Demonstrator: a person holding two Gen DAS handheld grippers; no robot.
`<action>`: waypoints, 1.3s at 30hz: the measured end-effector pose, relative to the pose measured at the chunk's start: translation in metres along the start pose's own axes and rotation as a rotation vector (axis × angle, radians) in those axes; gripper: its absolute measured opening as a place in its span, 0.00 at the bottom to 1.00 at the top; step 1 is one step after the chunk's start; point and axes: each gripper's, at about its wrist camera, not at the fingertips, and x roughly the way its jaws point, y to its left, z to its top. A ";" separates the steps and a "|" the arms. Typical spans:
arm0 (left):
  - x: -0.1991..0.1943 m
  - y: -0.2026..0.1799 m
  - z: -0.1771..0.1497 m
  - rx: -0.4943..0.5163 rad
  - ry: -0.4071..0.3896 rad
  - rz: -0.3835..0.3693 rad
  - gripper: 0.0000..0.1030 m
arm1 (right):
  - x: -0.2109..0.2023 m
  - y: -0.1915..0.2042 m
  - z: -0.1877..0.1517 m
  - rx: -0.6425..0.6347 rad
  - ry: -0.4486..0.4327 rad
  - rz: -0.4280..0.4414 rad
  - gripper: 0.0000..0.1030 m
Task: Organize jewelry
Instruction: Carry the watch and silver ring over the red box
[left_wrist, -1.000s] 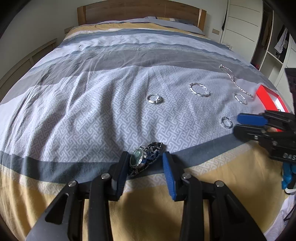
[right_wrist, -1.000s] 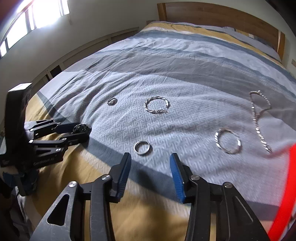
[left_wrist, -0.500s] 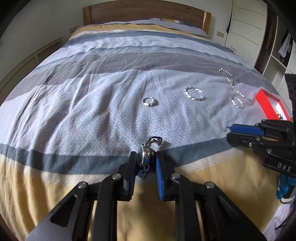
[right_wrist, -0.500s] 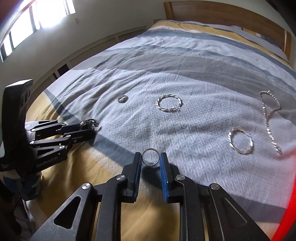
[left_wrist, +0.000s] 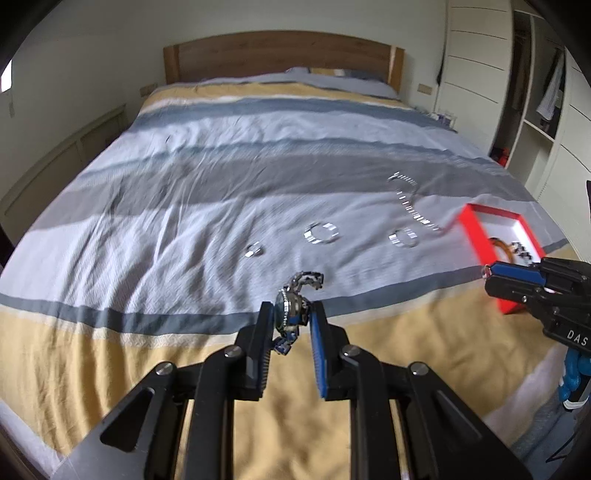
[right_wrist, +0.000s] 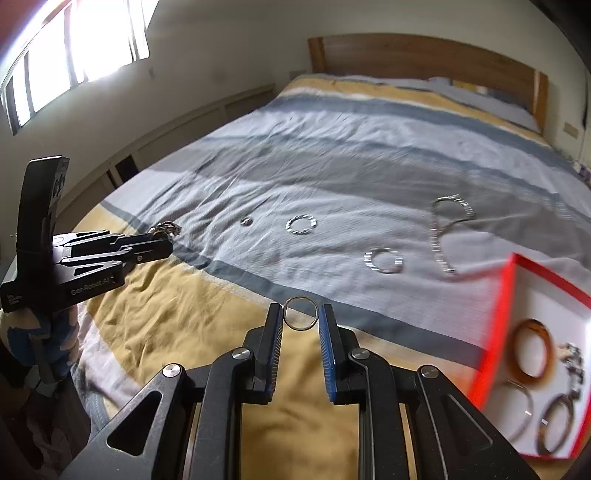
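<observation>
"DAS" in white on right gripper (left_wrist: 488, 274) body, right edge of left wrist view, rest cut off. "GenRobot.AI" in white on left gripper (right_wrist: 168, 246) body, left of right wrist view.

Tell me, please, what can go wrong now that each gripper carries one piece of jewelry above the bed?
1. The right gripper pinches the thin ring only by its edges at the fingertips; it might twist and drop onto the bedspread.
2. The watch hangs in the left gripper with its strap dangling, so it could slip.
3. The red box already holds bangles; both grippers arriving together might collide.
</observation>
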 end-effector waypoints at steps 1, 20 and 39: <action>-0.006 -0.008 0.002 0.008 -0.008 -0.004 0.17 | -0.010 -0.004 -0.002 0.007 -0.011 -0.007 0.19; -0.010 -0.215 0.031 0.159 -0.018 -0.240 0.17 | -0.123 -0.142 -0.068 0.180 -0.099 -0.188 0.19; 0.111 -0.334 0.019 0.228 0.217 -0.318 0.17 | -0.067 -0.242 -0.117 0.291 0.059 -0.174 0.19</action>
